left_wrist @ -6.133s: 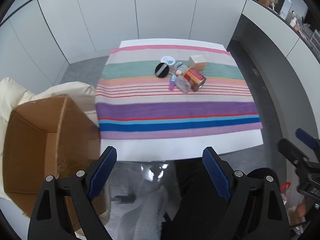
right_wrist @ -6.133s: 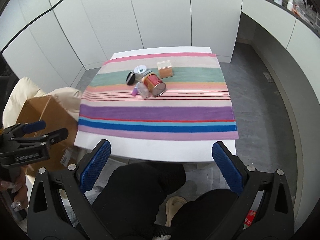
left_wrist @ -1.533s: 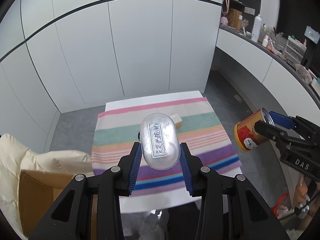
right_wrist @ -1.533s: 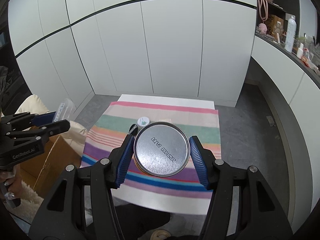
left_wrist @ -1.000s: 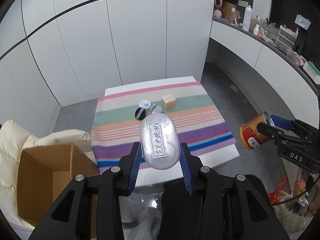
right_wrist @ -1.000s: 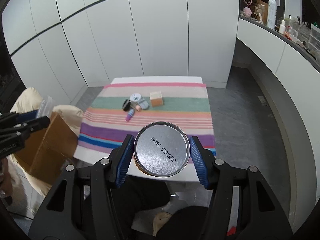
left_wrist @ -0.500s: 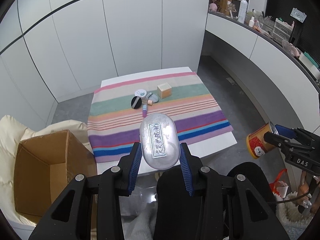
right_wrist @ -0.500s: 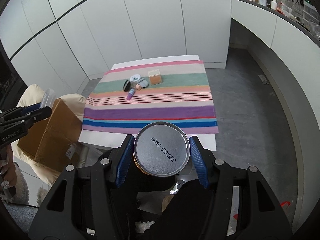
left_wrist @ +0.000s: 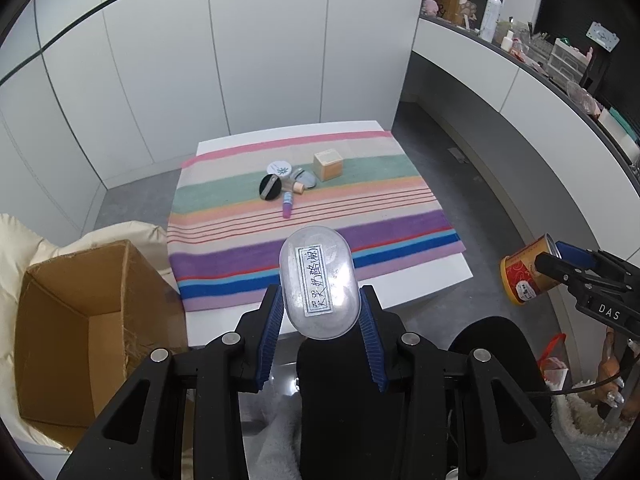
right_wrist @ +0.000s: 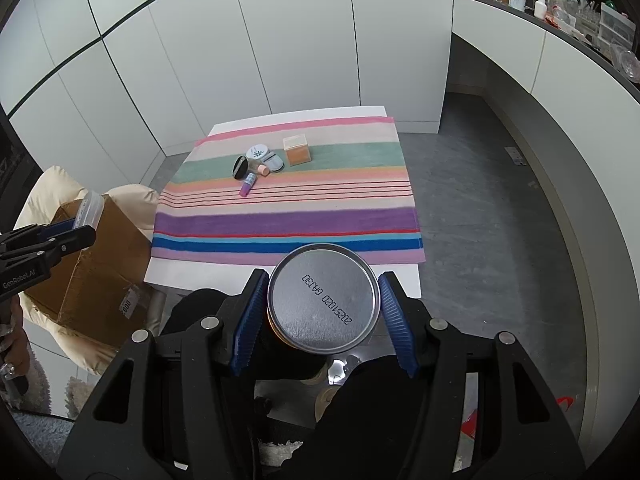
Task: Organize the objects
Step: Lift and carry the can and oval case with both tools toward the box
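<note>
My left gripper (left_wrist: 320, 312) is shut on a clear oval plastic container (left_wrist: 318, 276) with a white label, held in the air short of the table's near edge. My right gripper (right_wrist: 323, 280) is shut on a round can (right_wrist: 323, 300), its silver stamped bottom facing the camera. In the left wrist view the can (left_wrist: 526, 276) shows its red and orange side at the far right. An open cardboard box (left_wrist: 80, 320) stands on the floor left of the table. The right wrist view shows the left gripper (right_wrist: 76, 232) over that box (right_wrist: 92, 264).
A white table with a striped cloth (left_wrist: 304, 232) carries a white round jar (left_wrist: 279, 168), a black compact (left_wrist: 270, 188), a purple tube (left_wrist: 287, 207) and a tan box (left_wrist: 328, 165). A cream cushion (left_wrist: 24, 240) lies behind the cardboard box. The person's dark-clad legs (left_wrist: 348, 400) are below the grippers.
Six seconds ago both grippers were open and empty, with the can and container on the cloth. Over the last second both drew back and lower; the box shows more. Grips unchanged.
</note>
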The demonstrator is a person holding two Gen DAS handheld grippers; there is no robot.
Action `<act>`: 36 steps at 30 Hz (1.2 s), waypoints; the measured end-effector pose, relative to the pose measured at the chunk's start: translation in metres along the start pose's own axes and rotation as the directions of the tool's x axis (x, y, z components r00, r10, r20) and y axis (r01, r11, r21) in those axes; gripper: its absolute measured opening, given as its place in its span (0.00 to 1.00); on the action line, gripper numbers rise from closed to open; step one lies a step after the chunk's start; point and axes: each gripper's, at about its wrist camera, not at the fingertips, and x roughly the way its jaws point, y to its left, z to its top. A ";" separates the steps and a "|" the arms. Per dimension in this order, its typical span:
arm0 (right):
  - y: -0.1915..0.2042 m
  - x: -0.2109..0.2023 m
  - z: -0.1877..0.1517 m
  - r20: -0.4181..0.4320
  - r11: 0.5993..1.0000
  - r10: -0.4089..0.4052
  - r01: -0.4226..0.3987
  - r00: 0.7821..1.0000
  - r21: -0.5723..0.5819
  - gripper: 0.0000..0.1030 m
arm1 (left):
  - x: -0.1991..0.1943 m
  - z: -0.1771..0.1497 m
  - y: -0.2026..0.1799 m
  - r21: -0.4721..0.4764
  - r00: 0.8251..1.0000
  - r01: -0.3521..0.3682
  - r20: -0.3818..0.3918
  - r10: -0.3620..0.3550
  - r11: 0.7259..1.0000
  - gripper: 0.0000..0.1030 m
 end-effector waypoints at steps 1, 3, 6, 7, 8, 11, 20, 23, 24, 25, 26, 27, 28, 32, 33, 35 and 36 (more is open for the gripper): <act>0.003 0.002 0.000 -0.004 1.000 0.003 -0.003 1.000 -0.005 0.57 | 0.000 0.000 0.002 -0.006 1.000 -0.002 0.000 0.002 1.000 0.38; 0.007 0.003 0.000 -0.008 1.000 0.008 -0.008 1.000 -0.016 0.57 | -0.001 -0.001 0.007 -0.018 1.000 -0.007 0.001 0.007 1.000 0.38; 0.018 0.005 0.001 -0.012 0.999 0.024 -0.024 1.000 -0.040 0.57 | -0.002 -0.003 0.013 -0.040 1.000 -0.013 -0.004 0.013 0.999 0.38; 0.022 0.005 0.001 -0.012 0.998 0.031 -0.031 0.999 -0.049 0.57 | -0.002 -0.004 0.016 -0.048 1.000 -0.012 -0.008 0.012 0.999 0.38; 0.025 0.005 0.001 -0.012 0.998 0.037 -0.037 0.999 -0.057 0.57 | -0.002 -0.005 0.018 -0.052 1.000 -0.013 -0.009 0.013 0.999 0.38; 0.037 0.004 0.002 -0.011 0.995 0.058 -0.058 0.998 -0.083 0.57 | -0.004 -0.009 0.024 -0.062 1.000 -0.026 -0.009 0.026 0.998 0.38; 0.080 0.009 0.004 -0.019 0.979 0.120 -0.121 0.993 -0.161 0.57 | -0.016 -0.032 0.056 -0.129 0.996 -0.084 -0.020 0.082 0.988 0.38; 0.101 0.011 0.005 -0.027 0.969 0.148 -0.151 0.989 -0.195 0.57 | -0.023 -0.043 0.073 -0.165 0.994 -0.112 -0.023 0.109 0.980 0.38; 0.107 0.011 0.006 -0.029 0.965 0.156 -0.159 0.987 -0.206 0.57 | -0.025 -0.047 0.079 -0.178 0.993 -0.121 -0.024 0.119 0.977 0.38; 0.117 0.012 0.006 -0.031 0.960 0.168 -0.170 0.985 -0.223 0.57 | -0.027 -0.051 0.084 -0.188 0.992 -0.128 -0.025 0.126 0.974 0.38; 0.124 0.013 0.007 -0.034 0.955 0.176 -0.179 0.984 -0.236 0.57 | -0.031 -0.056 0.092 -0.205 0.990 -0.139 -0.026 0.137 0.969 0.38; 0.132 0.013 0.007 -0.038 0.950 0.186 -0.190 0.982 -0.249 0.57 | -0.034 -0.061 0.098 -0.218 0.989 -0.148 -0.028 0.145 0.965 0.38; 0.140 0.014 0.007 -0.042 0.943 0.198 -0.202 0.979 -0.263 0.57 | -0.036 -0.065 0.104 -0.229 0.988 -0.156 -0.030 0.154 0.961 0.38; 0.180 0.018 0.003 -0.071 0.909 0.248 -0.258 0.966 -0.326 0.57 | -0.049 -0.086 0.131 -0.291 0.982 -0.190 -0.041 0.186 0.938 0.38; 0.190 0.018 0.002 -0.077 0.900 0.258 -0.269 0.963 -0.344 0.57 | -0.052 -0.090 0.136 -0.302 0.980 -0.198 -0.043 0.194 0.933 0.38; 0.208 0.019 -0.001 -0.092 0.879 0.282 -0.296 0.955 -0.374 0.57 | -0.057 -0.098 0.147 -0.325 0.977 -0.210 -0.047 0.206 0.922 0.38; 0.217 0.019 -0.003 -0.101 0.869 0.293 -0.308 0.951 -0.386 0.57 | -0.060 -0.102 0.151 -0.338 0.977 -0.213 -0.048 0.210 0.917 0.38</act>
